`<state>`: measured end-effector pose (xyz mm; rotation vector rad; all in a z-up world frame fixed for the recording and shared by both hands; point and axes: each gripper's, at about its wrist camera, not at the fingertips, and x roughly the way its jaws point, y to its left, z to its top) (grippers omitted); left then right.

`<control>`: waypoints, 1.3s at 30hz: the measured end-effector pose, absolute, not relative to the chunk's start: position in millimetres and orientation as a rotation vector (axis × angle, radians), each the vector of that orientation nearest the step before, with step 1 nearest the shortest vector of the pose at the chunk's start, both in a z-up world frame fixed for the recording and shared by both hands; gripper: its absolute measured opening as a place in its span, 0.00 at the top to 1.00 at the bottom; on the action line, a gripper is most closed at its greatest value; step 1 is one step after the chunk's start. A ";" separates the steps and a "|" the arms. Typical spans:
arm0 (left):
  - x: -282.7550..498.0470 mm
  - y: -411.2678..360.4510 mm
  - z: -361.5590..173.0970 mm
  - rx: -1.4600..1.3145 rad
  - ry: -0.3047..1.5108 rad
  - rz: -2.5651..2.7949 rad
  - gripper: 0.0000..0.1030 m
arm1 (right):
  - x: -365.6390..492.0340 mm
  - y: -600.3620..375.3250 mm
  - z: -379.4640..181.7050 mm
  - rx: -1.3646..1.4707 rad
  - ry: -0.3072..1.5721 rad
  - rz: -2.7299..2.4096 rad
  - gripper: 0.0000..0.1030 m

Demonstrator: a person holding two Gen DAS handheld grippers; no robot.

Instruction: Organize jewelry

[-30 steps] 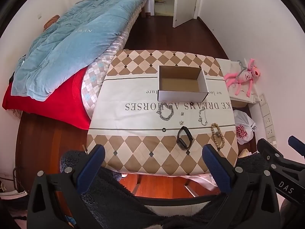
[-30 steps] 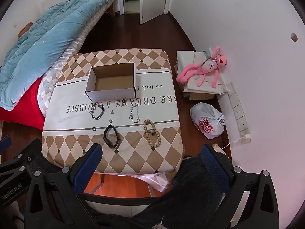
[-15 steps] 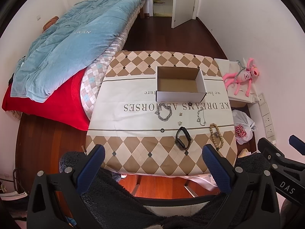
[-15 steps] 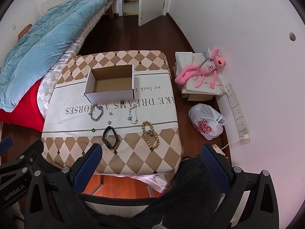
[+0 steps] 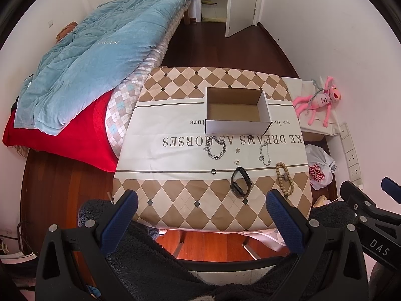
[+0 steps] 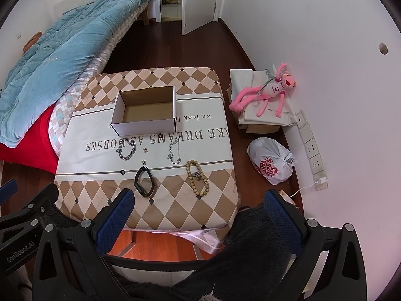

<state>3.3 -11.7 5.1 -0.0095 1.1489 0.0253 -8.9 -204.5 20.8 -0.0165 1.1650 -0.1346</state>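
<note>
The room has white walls [image 6: 313, 25] and a dark wooden floor [image 6: 205, 47]. On the left stands a bed [image 5: 140, 80] with a blue quilt [image 5: 95, 57]; far away, a white door [image 6: 198, 2] is open.

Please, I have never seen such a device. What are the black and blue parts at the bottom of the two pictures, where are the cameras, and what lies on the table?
No robot here: a person holds one pair of tongs in each hand. Each has a camera looking forward along its two blue-padded fingers.

One picture is from the left tongs, the other from the right tongs. Both are open and hold nothing.

Below them is a table with a checked cloth. On it stand an empty box and, in front of the box, the jewelry: a silver chain, a thin bracelet, a bead bracelet, a black band, and some small pieces too tiny to name.

A bed is on the left of the table.
</note>
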 end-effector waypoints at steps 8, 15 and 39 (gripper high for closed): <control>2.7 -12.2 5.5 -0.011 1.149 0.025 0.00 | -9.3 -204.7 21.0 -0.016 1.164 -0.134 0.00; 2.8 -12.0 5.2 -0.011 1.148 0.025 0.00 | -10.3 -204.5 19.9 -0.016 1.161 -0.136 0.00; 3.3 -13.3 5.5 -0.010 1.145 0.026 0.00 | -11.1 -203.8 21.0 -0.015 1.159 -0.134 0.00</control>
